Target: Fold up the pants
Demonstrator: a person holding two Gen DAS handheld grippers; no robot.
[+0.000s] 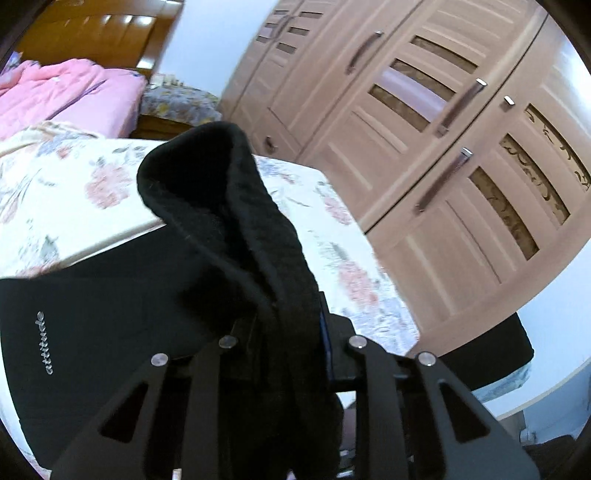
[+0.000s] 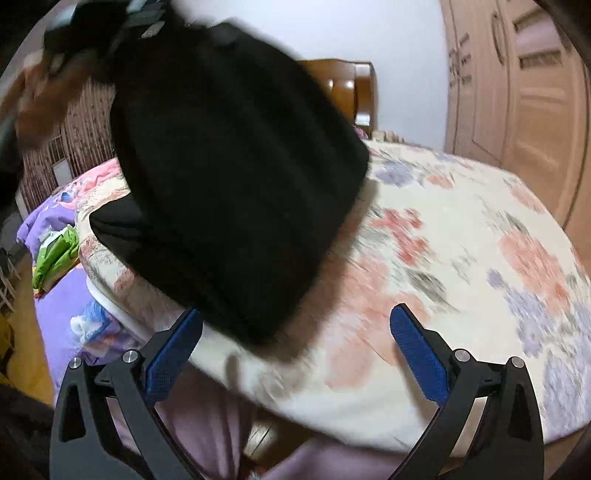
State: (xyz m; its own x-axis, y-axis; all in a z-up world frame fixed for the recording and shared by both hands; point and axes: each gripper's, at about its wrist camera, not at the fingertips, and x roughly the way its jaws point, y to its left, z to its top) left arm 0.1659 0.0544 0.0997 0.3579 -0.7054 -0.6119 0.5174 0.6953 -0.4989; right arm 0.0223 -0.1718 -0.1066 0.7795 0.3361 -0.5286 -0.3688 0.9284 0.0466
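The black pants (image 1: 110,295) lie partly on a floral-covered surface (image 1: 74,192). My left gripper (image 1: 291,332) is shut on a thick fold of the pants' black fabric (image 1: 229,206), which rises up in front of the camera. In the right wrist view the pants (image 2: 229,177) hang lifted from the upper left, where the other gripper (image 2: 110,26) shows blurred, and drape down onto the floral cover (image 2: 461,258). My right gripper (image 2: 295,328) is open and empty, its blue pads (image 2: 417,350) just below the pants' lower edge.
A wooden wardrobe (image 1: 424,147) stands close behind the surface. A pink quilt (image 1: 66,96) lies on a bed with a wooden headboard (image 1: 92,40). Purple bedding (image 2: 62,306) and a green item (image 2: 55,254) lie to the left.
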